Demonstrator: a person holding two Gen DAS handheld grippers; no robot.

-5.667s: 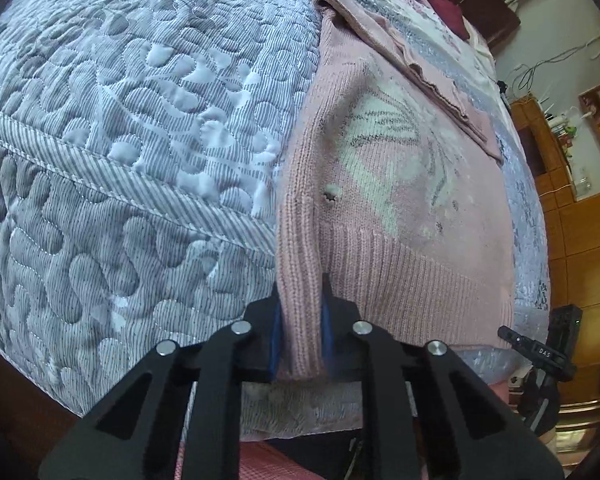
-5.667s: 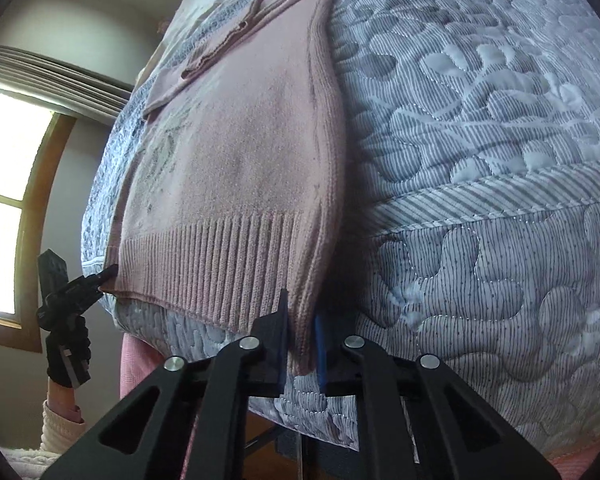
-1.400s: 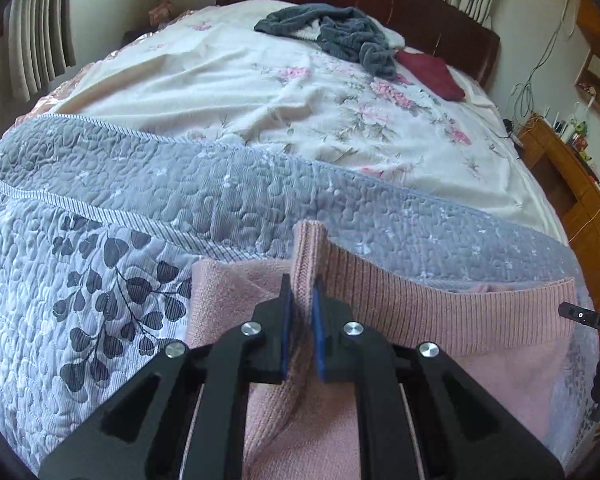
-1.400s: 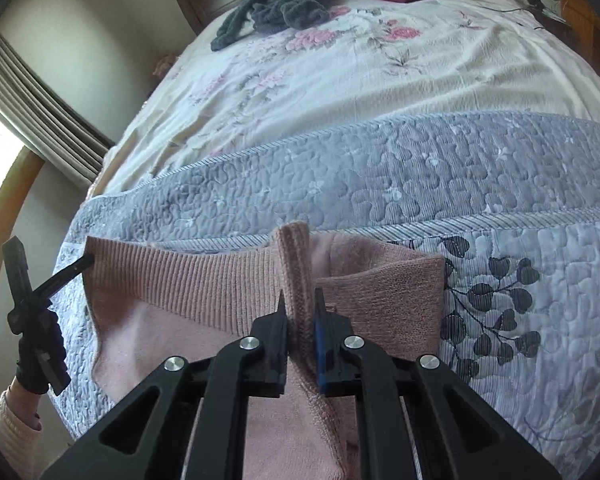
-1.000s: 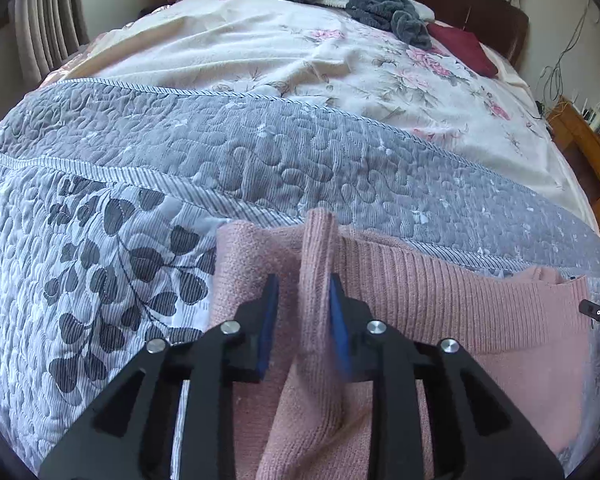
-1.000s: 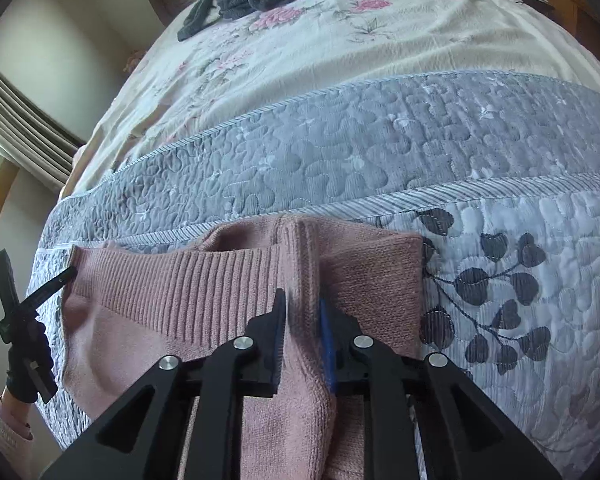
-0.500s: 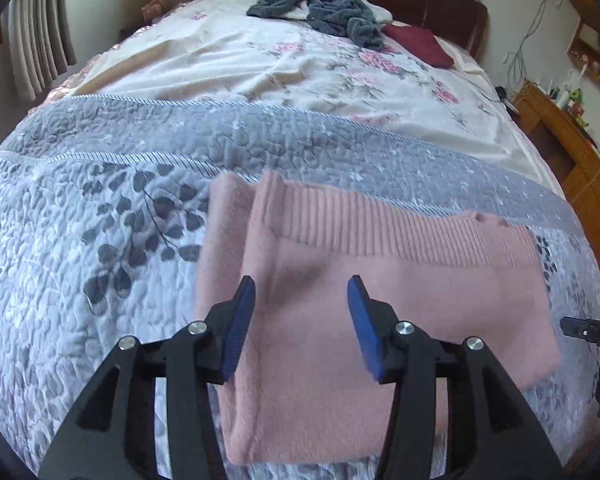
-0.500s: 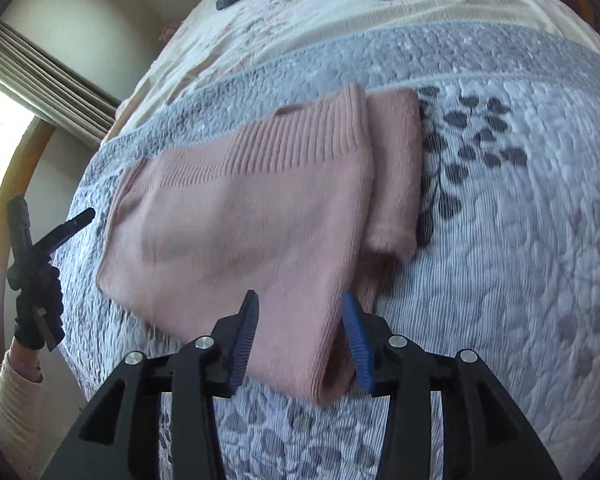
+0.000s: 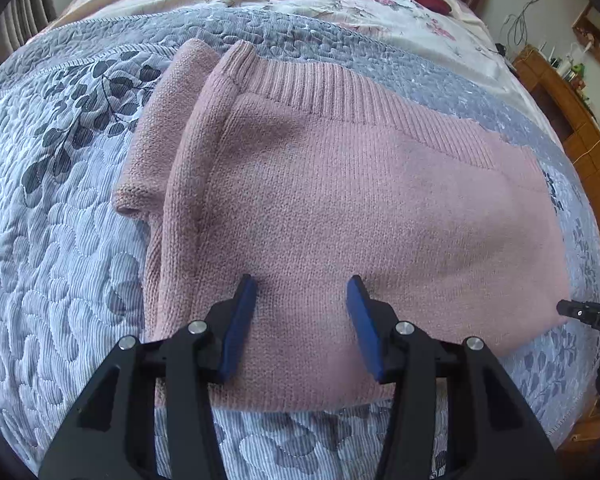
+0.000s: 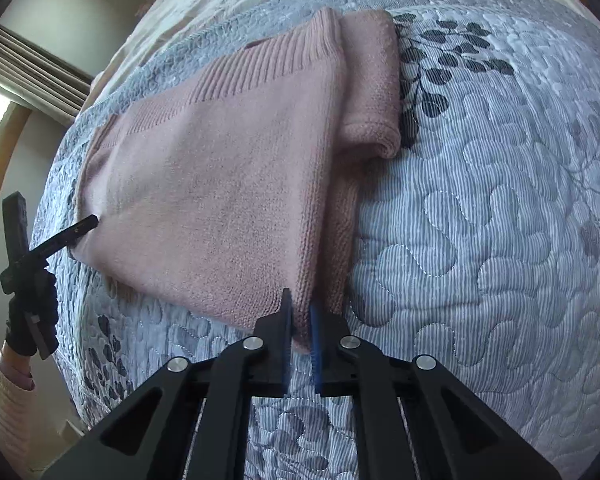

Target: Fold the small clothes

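A pink knitted sweater is lying folded on the grey quilted bedspread of a bed, its ribbed hem turned toward the far side and a sleeve sticking out along its left edge. The left hand-held gripper is hovering over the near half of the sweater with its blue pads spread wide, holding nothing. The right hand-held gripper is sitting at the near right corner with its pads drawn close around the doubled edge of the knit — it looks to be pinching that corner, though the contact is hard to confirm. The sweater is looking soft, light and floppy; it will sag and stretch wherever it is lifted, so single-point grabs will pull it out of shape. Taking both near corners at the thick folded edge — where the layers stack — should keep them together for another fold.
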